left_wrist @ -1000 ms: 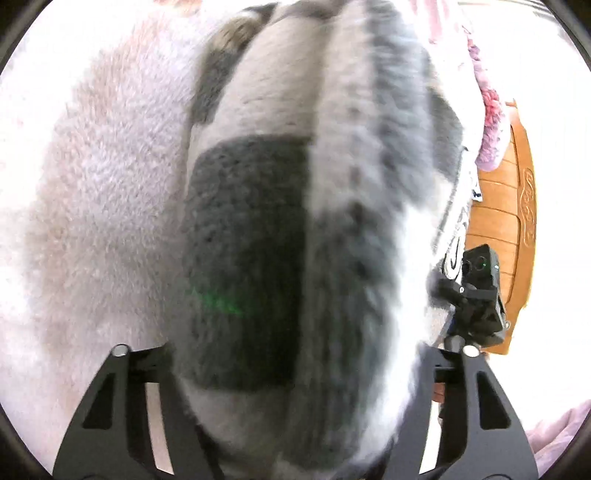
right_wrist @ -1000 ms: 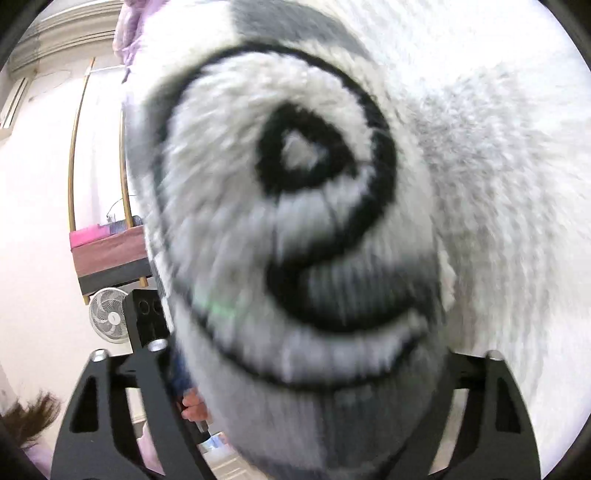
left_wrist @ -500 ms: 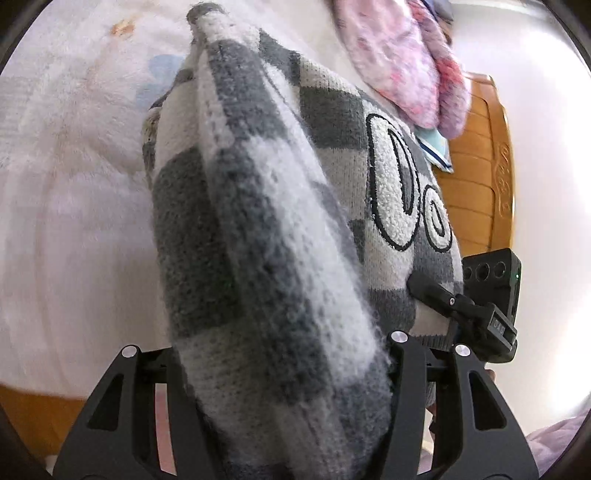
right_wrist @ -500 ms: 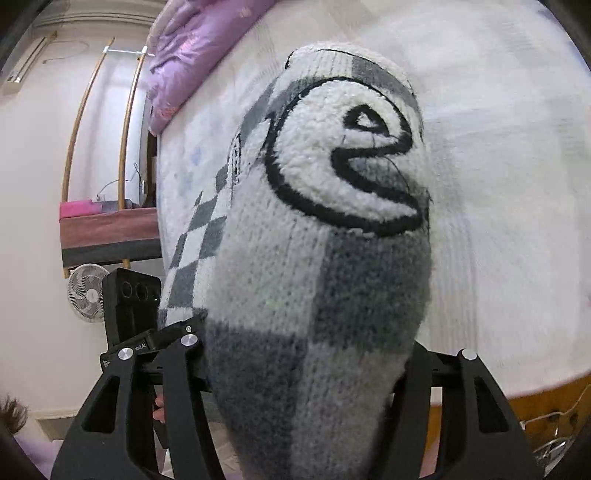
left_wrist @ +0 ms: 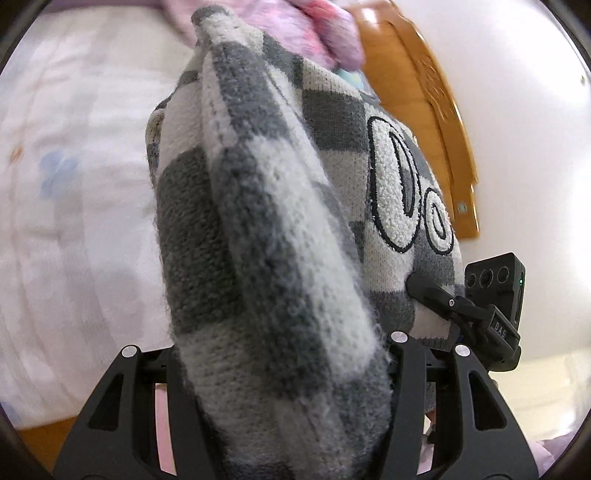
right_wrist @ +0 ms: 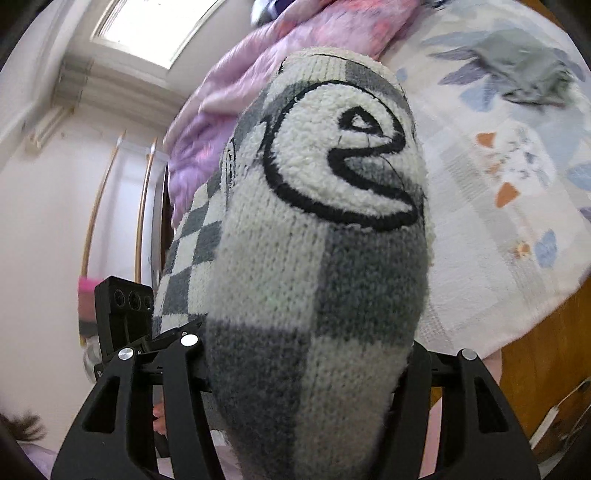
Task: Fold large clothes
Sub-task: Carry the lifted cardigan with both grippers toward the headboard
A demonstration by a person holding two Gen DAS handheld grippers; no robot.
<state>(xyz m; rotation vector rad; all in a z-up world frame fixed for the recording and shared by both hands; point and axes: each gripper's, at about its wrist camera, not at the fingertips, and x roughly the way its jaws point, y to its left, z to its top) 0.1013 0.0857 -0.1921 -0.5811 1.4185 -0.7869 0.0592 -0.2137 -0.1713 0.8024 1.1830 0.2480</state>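
A thick grey-and-white checkered knit sweater with fuzzy white letters outlined in black fills both views. My left gripper is shut on a folded bunch of it and holds it up above the bed. My right gripper is shut on another bunch of the sweater, where a large letter "e" shows. The right gripper also shows in the left wrist view, clamped on the sweater's edge. The left gripper shows in the right wrist view. The fingertips are buried in the knit.
A white bedsheet with faint prints lies below. A pink-purple quilt is heaped at the head. A wooden bed frame runs along the right. A grey garment lies on the sheet. A white wall and window are at left.
Both grippers have lifted the sweater up and back from the bed. More of the quilt, window and bed frame has come into view.
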